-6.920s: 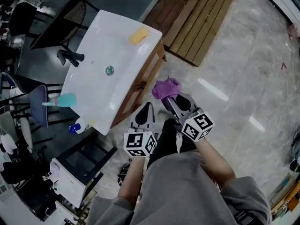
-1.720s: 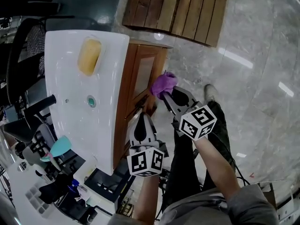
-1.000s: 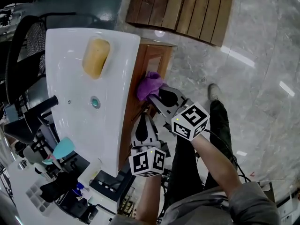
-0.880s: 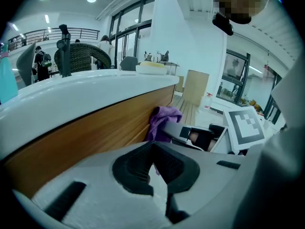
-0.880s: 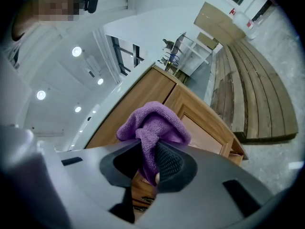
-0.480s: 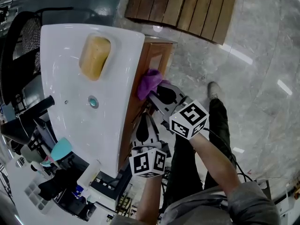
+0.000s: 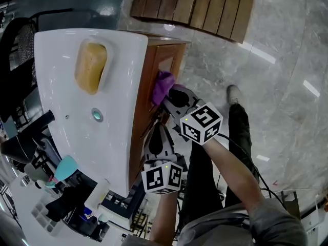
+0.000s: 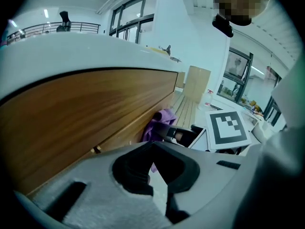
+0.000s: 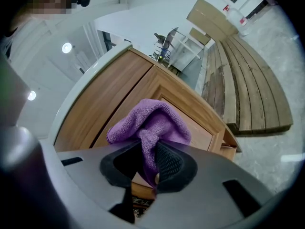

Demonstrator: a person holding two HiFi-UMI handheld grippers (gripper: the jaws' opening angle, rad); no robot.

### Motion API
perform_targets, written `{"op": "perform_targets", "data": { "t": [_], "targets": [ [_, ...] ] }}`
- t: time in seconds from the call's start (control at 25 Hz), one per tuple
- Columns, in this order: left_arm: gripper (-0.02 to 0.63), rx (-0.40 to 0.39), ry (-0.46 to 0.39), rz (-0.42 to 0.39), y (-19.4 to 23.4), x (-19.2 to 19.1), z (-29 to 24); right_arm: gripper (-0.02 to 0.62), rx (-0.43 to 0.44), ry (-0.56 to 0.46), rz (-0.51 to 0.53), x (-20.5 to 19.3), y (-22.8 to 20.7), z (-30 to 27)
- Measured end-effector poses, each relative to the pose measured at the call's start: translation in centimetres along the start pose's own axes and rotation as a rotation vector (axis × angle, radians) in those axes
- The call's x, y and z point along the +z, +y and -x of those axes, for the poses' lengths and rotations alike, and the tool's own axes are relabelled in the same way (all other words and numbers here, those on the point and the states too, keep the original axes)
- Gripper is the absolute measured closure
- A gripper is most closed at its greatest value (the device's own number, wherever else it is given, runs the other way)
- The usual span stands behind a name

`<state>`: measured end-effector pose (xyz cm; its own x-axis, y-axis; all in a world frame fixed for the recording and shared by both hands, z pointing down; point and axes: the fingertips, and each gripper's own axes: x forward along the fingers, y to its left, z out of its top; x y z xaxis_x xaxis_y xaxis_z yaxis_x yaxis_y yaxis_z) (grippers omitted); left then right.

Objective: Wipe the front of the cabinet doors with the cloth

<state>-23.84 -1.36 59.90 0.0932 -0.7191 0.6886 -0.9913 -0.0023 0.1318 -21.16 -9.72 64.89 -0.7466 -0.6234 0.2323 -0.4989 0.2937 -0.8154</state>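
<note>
A purple cloth is bunched against the wooden cabinet door under the white sink top. My right gripper is shut on the cloth, which bulges out above its jaws and touches the door panel. My left gripper hangs lower beside the cabinet front, shut with nothing in it. Past its jaws, the left gripper view shows the cloth and the right gripper's marker cube.
A yellow sponge, a drain and a black tap are on the sink top. A teal bottle stands at its near end. A slatted wooden platform lies on the marble floor. The person's shoe is to the right.
The right gripper carried the cloth from in front of the cabinet onto the door face and now holds it pressed there. The left gripper has hardly moved.
</note>
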Motion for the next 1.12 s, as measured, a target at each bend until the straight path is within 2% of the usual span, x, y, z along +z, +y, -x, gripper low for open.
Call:
{"op": "perform_targets", "data": {
  "t": [0.4,1.12],
  "targets": [
    [0.598,-0.013,0.027,-0.008,0.2,-0.8,-2.0,0.522,-0.046,0.034,-0.013,-1.7,-3.2,-1.1],
    [0.598,-0.023,0.071,-0.025,0.7,-3.4,-4.8,0.522,-0.153,0.105,-0.084,-6.7,-11.6,-3.2]
  ]
}}
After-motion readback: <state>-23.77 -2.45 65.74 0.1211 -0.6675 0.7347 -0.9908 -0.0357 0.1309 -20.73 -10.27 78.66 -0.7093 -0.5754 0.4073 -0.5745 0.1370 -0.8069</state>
